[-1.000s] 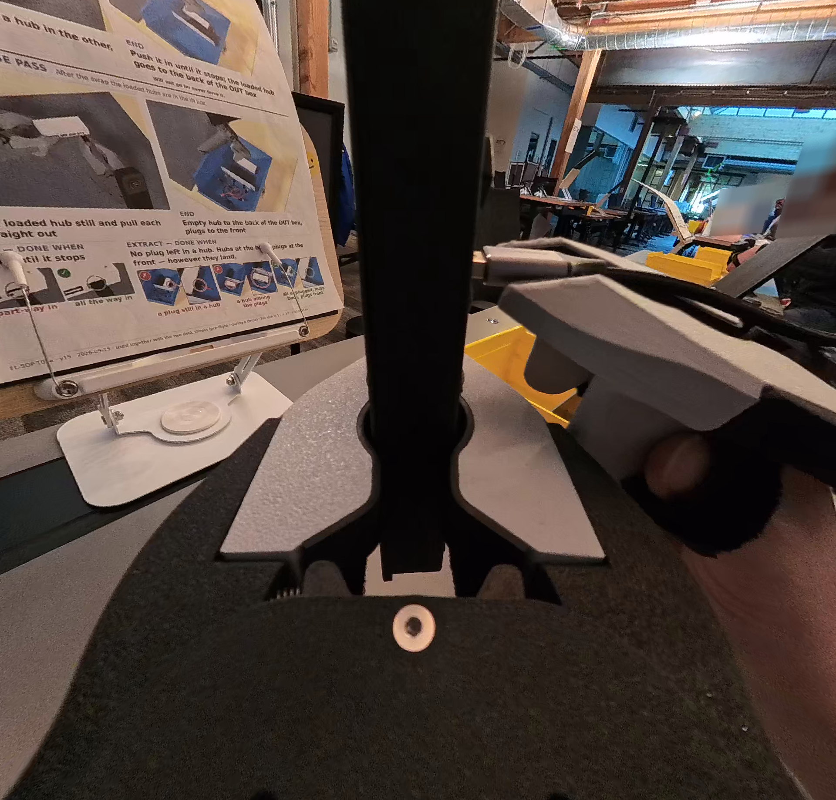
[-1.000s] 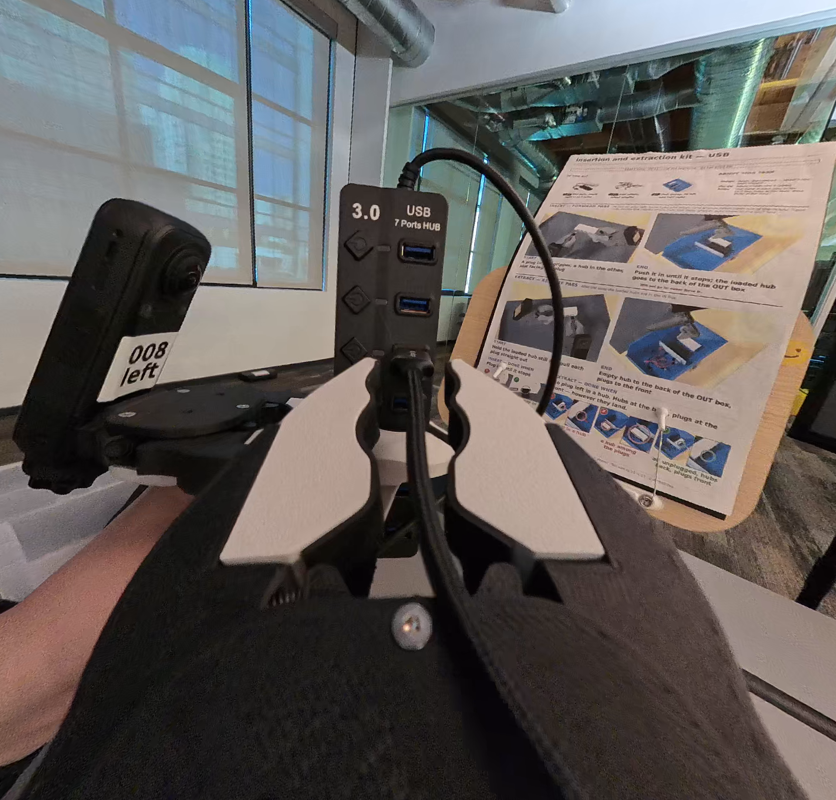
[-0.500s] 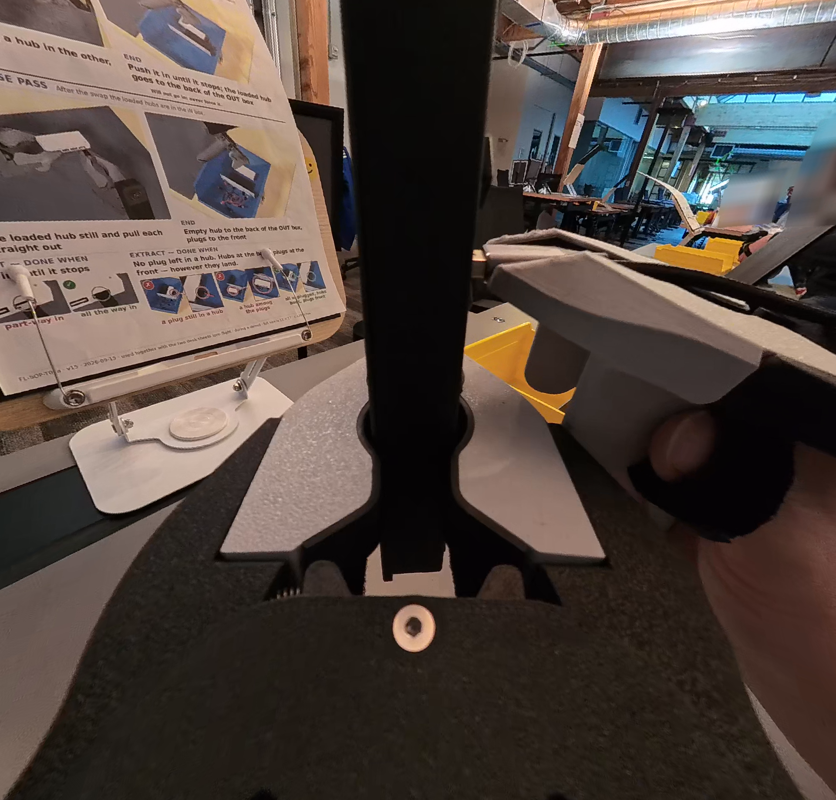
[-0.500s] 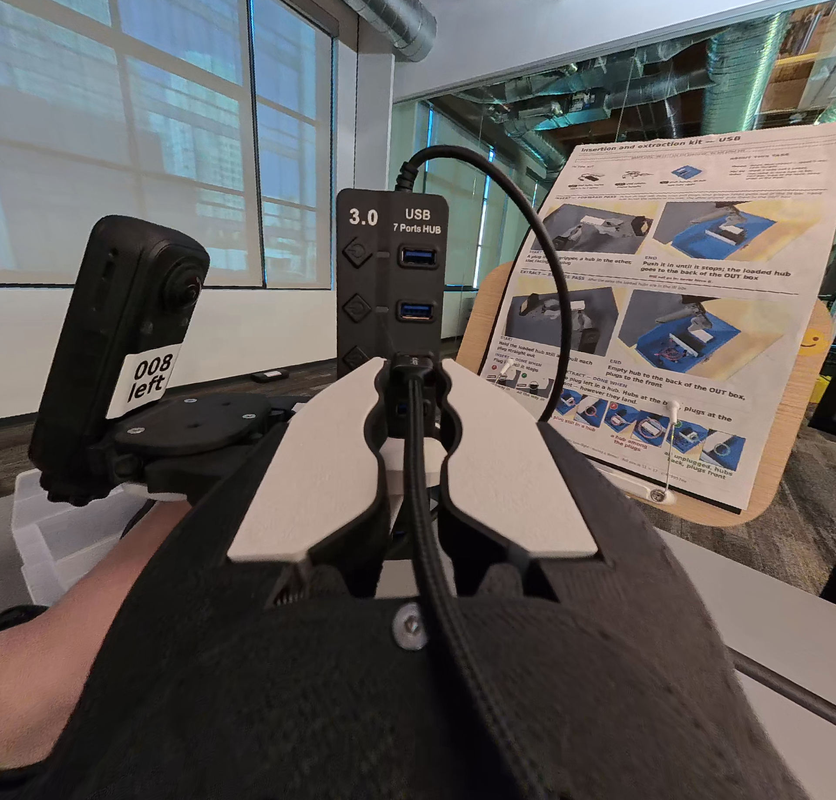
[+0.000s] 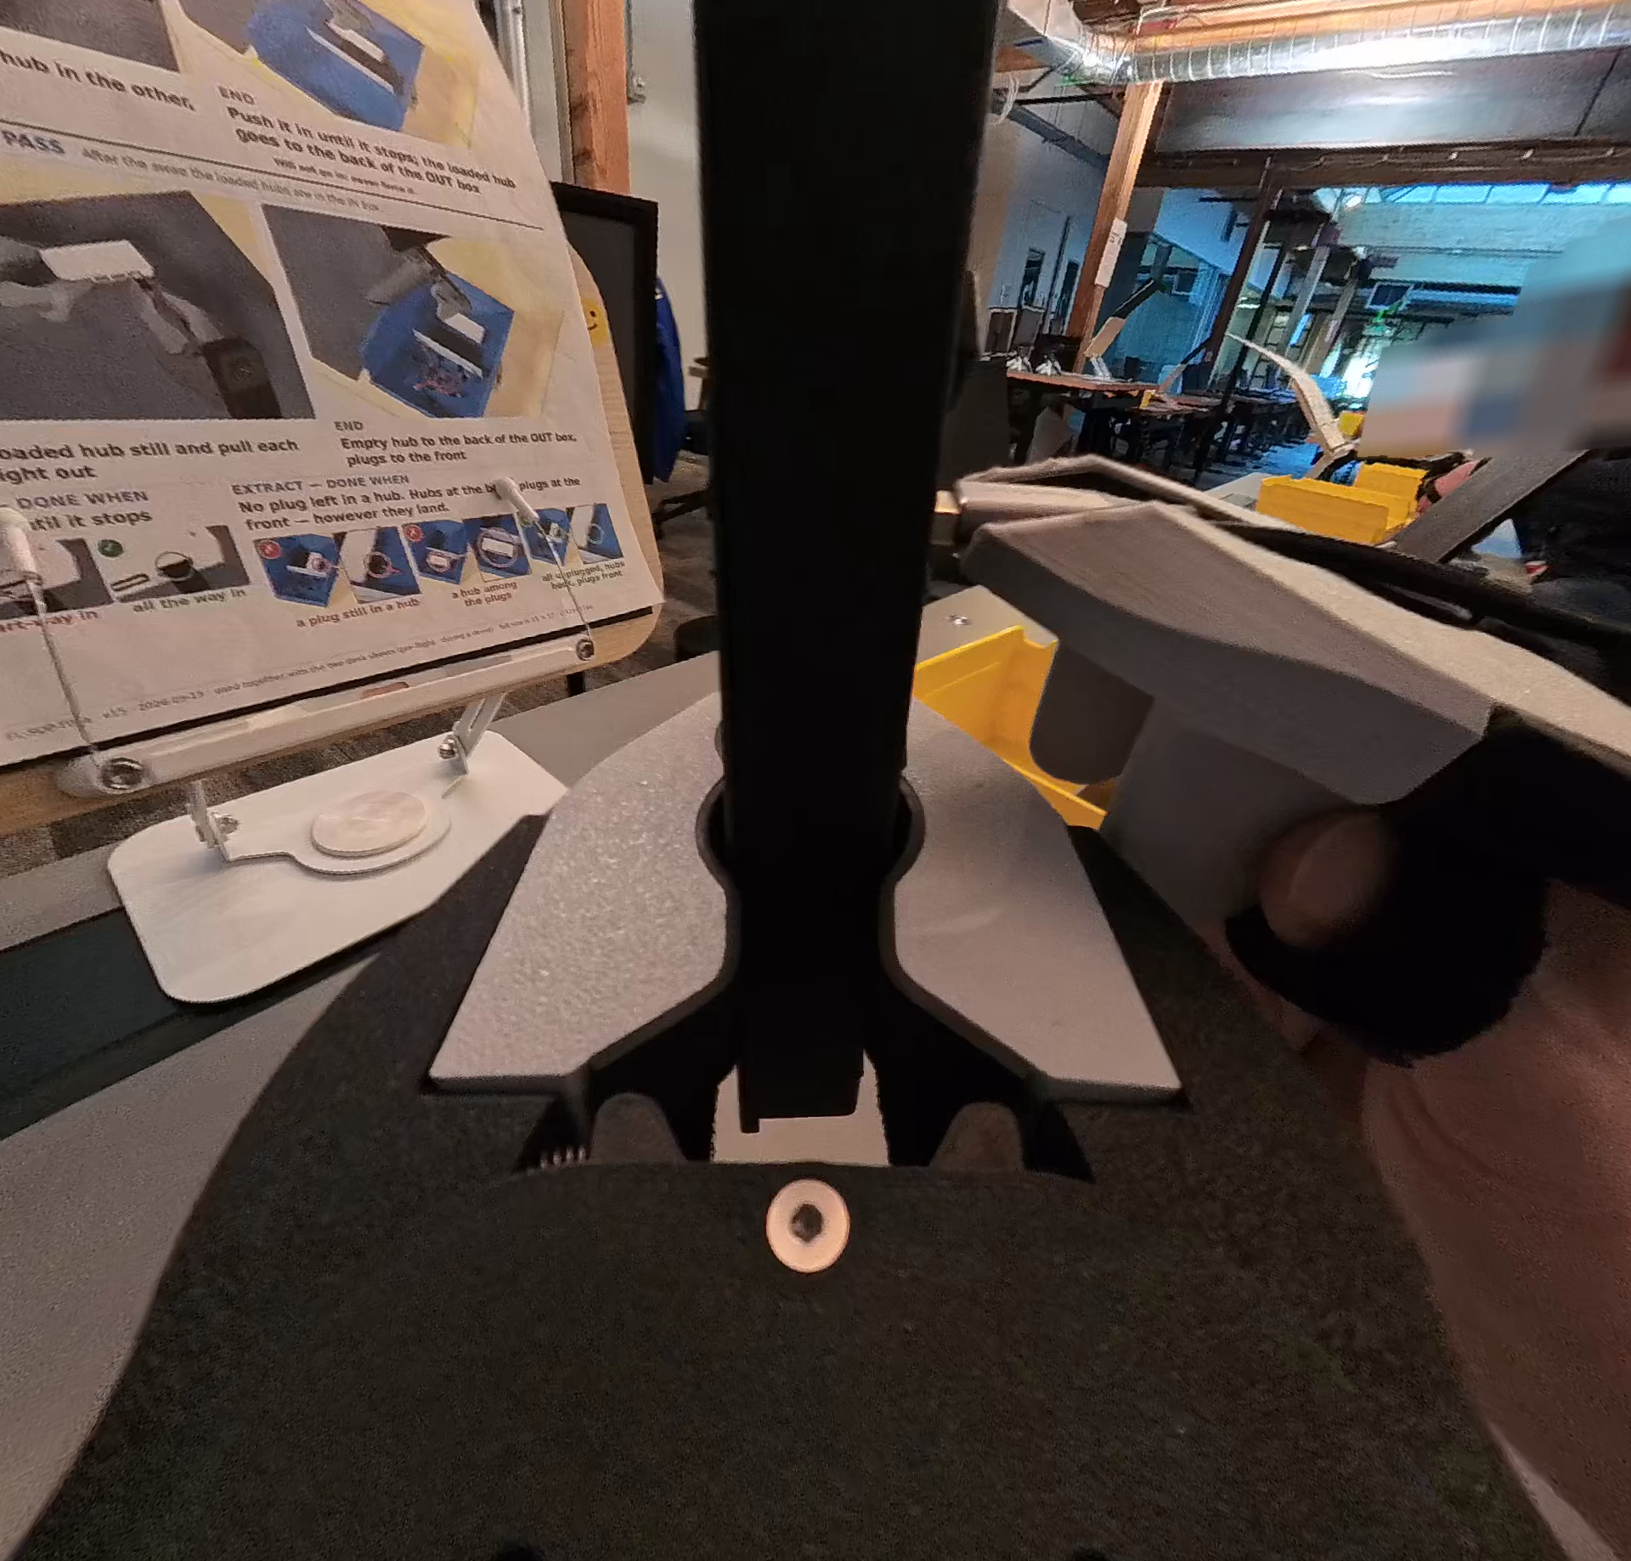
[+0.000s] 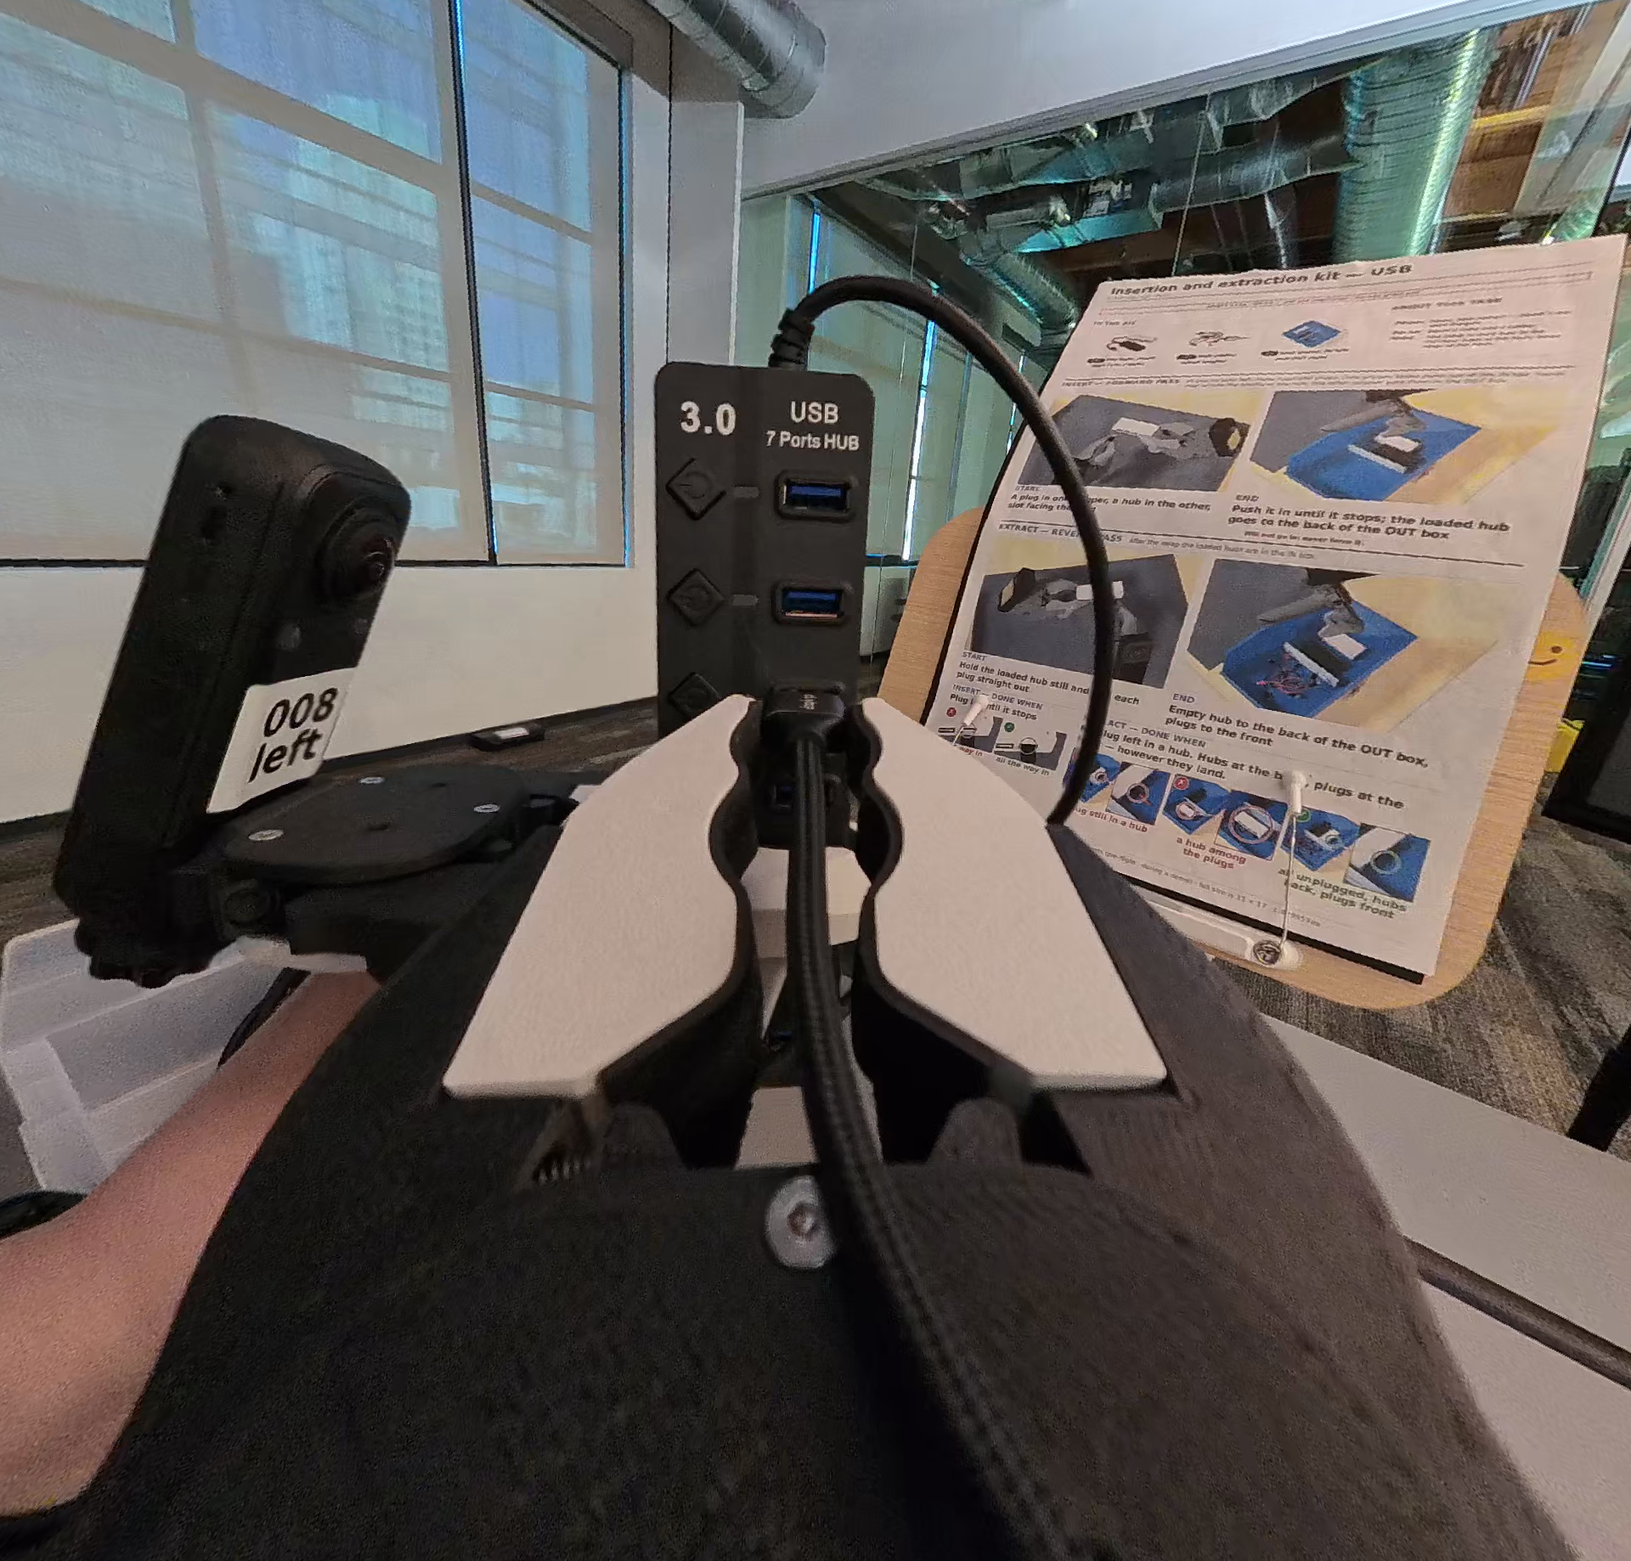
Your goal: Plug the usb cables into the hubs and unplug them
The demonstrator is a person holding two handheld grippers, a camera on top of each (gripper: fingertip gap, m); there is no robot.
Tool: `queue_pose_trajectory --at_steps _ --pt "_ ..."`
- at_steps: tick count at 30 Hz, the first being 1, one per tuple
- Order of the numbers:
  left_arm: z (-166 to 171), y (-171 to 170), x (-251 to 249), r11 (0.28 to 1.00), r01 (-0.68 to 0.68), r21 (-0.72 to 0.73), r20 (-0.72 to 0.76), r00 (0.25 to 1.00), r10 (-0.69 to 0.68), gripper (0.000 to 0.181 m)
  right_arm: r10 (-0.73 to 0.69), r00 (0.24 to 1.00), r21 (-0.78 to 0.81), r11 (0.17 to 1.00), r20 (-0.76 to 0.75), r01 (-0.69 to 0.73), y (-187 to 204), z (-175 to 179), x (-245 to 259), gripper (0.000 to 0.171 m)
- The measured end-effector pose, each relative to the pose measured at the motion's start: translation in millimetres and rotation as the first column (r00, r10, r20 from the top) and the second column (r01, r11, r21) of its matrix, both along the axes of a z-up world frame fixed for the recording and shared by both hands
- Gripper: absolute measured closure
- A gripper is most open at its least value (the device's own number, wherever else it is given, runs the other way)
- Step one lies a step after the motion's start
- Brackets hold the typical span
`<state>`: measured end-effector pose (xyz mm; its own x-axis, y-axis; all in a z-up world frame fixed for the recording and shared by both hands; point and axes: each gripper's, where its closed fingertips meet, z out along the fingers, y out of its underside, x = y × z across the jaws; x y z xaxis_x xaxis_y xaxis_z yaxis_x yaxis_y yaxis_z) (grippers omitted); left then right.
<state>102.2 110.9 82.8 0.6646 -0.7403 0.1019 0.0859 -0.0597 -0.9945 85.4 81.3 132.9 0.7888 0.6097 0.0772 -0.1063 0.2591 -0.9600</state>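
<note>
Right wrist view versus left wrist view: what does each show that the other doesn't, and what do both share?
Only the right wrist view shows the hub's port face, with two empty blue ports above the plug that the right gripper clamps, and the braided cable running back between its jaws.

Only the left wrist view shows the yellow bin and the hub's plain black back, clamped upright in the left gripper.

Both show the hub, the other gripper and the instruction sheet on its stand.
</note>
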Motion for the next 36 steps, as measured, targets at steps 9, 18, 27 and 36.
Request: queue_pose_trajectory --at_steps 9,18,27,36 --pt "8 7 -19 0.999 -0.032 0.037 -0.025 0.999 0.033 0.155 0.028 0.999 -0.021 0.999 0.026 -0.027 -6 7 4 0.152" --pt "2 15 -26 1.0 -0.019 0.021 -0.033 0.999 0.02 0.156 0.038 0.991 -0.078 0.997 0.131 -0.028 -25 18 5 0.152" --pt "3 4 -9 0.998 0.044 0.049 -0.059 0.997 -0.041 0.155 0.036 0.992 -0.077 0.997 0.124 -0.026 -17 14 6 0.152" --pt "4 -2 -2 0.996 0.084 0.043 -0.045 0.996 -0.082 0.155 0.036 0.99 -0.098 0.995 0.137 -0.023 -11 7 5 0.152"
